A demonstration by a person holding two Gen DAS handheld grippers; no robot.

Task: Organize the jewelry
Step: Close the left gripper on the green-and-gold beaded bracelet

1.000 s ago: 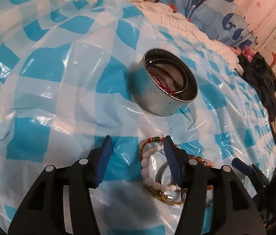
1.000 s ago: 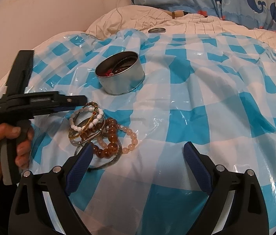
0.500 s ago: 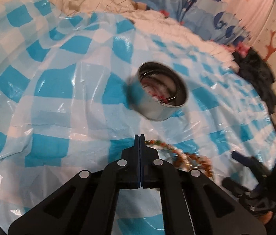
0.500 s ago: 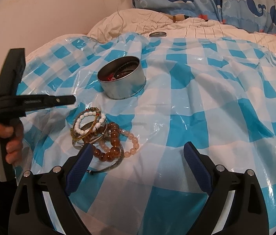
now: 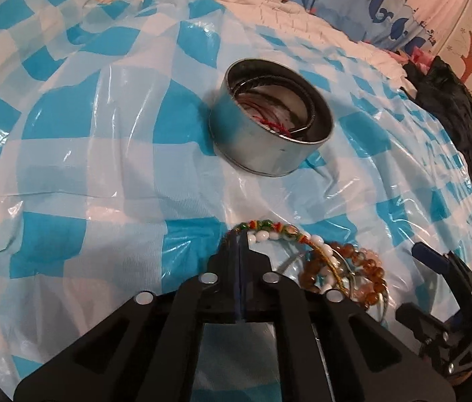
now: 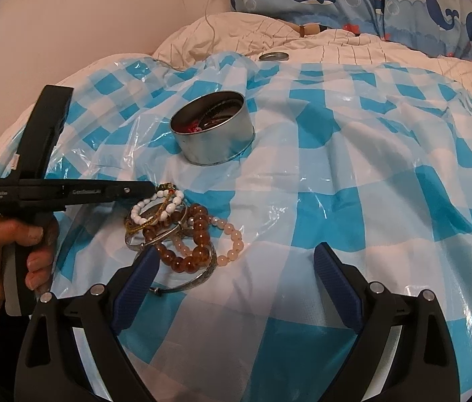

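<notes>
Bracelets (image 5: 339, 264) partly behind closed left tool (image 5: 238, 244)

A glossy, crinkled plastic sheet (image 6: 353, 174) is seen across the middle; a dull brushed-metal tin (image 6: 215, 137) is set on it. Smooth, shiny beads (image 6: 199, 234) are shown at lower left, matt cloth bedding (image 6: 302, 43) at the top.

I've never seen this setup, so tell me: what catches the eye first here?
The heap of bead bracelets on the blue-checked sheet, with the left gripper shut at its edge, by the multicoloured strand. Behind the heap stands an open round tin with jewelry already inside. The right gripper hangs open near the heap.
</notes>
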